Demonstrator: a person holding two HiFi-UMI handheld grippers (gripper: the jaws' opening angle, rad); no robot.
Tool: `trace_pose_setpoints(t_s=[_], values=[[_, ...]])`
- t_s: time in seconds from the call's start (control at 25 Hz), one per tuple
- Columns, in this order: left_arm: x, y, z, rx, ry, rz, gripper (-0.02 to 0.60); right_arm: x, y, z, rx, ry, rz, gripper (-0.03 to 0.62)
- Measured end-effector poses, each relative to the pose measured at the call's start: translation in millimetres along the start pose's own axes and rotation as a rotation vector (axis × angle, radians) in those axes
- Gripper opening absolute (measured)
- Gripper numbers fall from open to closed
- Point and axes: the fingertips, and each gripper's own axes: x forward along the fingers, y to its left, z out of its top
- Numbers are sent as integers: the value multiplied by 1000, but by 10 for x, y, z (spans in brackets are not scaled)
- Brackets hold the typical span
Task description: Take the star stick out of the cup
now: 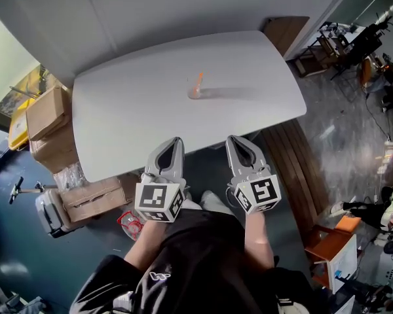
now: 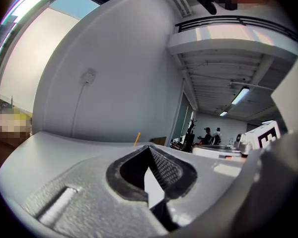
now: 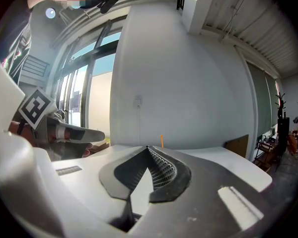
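Observation:
A small clear cup [image 1: 194, 94] stands near the middle of the white table [image 1: 131, 116], with an orange stick [image 1: 198, 81] leaning out of it. No star shape can be made out at this distance. My left gripper [image 1: 176, 141] and right gripper [image 1: 232, 139] hover side by side over the table's near edge, well short of the cup. Both are shut with nothing between the jaws. In the left gripper view, the stick [image 2: 137, 139] shows just past the closed tips [image 2: 149, 147]. It appears as a thin orange stick [image 3: 162, 141] above the closed tips [image 3: 148, 148] in the right gripper view.
Cardboard boxes [image 1: 47, 112] and a wrapped parcel [image 1: 95, 199] are stacked on the floor left of the table. A wooden slatted panel [image 1: 293, 157] lies along the table's right side. Equipment clutter [image 1: 354, 44] fills the far right. A plain wall [image 1: 183, 5] stands behind the table.

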Motion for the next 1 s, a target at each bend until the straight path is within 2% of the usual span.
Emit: trace_pose_setpoints(t_s=[0.4,0.68,1.0], values=[[234,-99,-2,-8,3,13,3,22,-282,37,5,-1,-23,2],[446,34,-54,11,16,53,3,185,-350,-22,-2,36,23,2],[687,135,-70,49,-5,60,5,321,-383,-109,-5,64,54,2]])
